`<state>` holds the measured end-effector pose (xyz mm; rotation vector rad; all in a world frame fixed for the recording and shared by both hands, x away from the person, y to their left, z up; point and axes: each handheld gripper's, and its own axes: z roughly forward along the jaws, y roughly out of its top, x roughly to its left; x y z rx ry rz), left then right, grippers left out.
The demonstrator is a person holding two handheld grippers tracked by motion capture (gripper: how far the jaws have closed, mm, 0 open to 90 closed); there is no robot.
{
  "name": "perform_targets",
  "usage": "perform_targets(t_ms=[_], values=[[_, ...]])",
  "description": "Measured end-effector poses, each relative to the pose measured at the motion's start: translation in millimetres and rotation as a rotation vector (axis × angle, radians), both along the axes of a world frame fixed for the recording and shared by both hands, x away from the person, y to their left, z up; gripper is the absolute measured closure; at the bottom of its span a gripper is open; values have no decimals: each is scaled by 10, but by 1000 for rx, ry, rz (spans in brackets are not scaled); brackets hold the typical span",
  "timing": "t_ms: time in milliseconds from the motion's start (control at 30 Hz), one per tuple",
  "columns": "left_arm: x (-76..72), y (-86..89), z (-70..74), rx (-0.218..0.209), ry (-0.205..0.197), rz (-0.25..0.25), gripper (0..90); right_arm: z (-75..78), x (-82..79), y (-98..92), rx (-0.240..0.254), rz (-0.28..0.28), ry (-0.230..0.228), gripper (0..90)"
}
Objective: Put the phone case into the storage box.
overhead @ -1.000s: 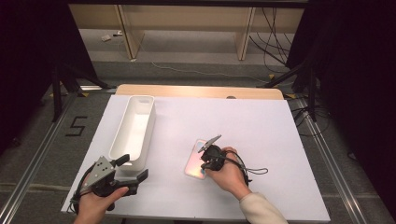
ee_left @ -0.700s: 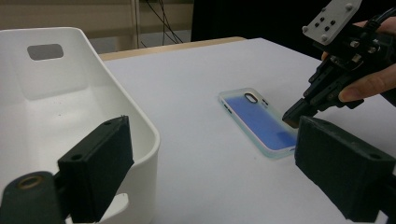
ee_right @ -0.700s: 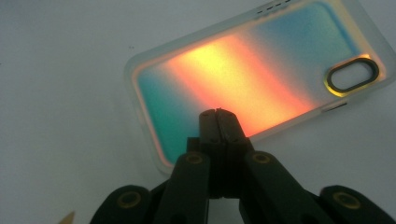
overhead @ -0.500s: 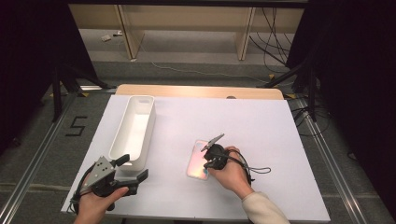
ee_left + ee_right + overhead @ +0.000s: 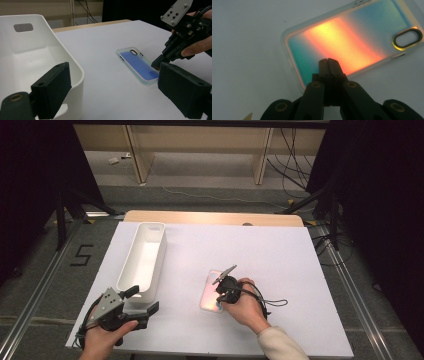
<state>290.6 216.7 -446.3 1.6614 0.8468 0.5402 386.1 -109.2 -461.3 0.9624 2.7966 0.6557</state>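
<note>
Grey floor [image 5: 200,200] marked 5, black curtains [image 5: 380,195], wooden shelving [image 5: 200,140] behind.

White table [image 5: 280,255]; white bin [image 5: 142,257] at left; phone case [image 5: 211,291] lies flat.

The right gripper [image 5: 329,60] has its jaws pressed together over the phone case [image 5: 352,37] — near its bottom edge — on the white table [image 5: 249,50].
</note>
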Motion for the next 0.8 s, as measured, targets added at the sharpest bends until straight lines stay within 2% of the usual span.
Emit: perform_targets(t_ms=[33,67,200,300,333,633,667,700,800], values=[[1,1,0,0,-1,0,109,1,-2,3,-4,1,5,900],[-14,-2,1,-2,16,13,109,0,-5,6,-8,-3,4,900],[-6,0,1,1,6,9,109,4,0,-4,-14,6,2,900],[-15,-4,1,-3,16,12,109,5,1,-14,-20,2,1,900],[1,0,-1,-2,-1,-1,109,5,1,-14,-20,2,1,900],[2,2,3,1,-4,-4,110,4,23,-64,-27,-9,14,900],[-4,1,4,2,0,0,110,-3,23,-69,-47,-11,10,900],[-16,-3,6,-1,11,8,110,-3,23,-69,-47,-11,10,900],[-15,-6,6,-2,10,6,111,-8,26,-81,-44,-18,14,900]])
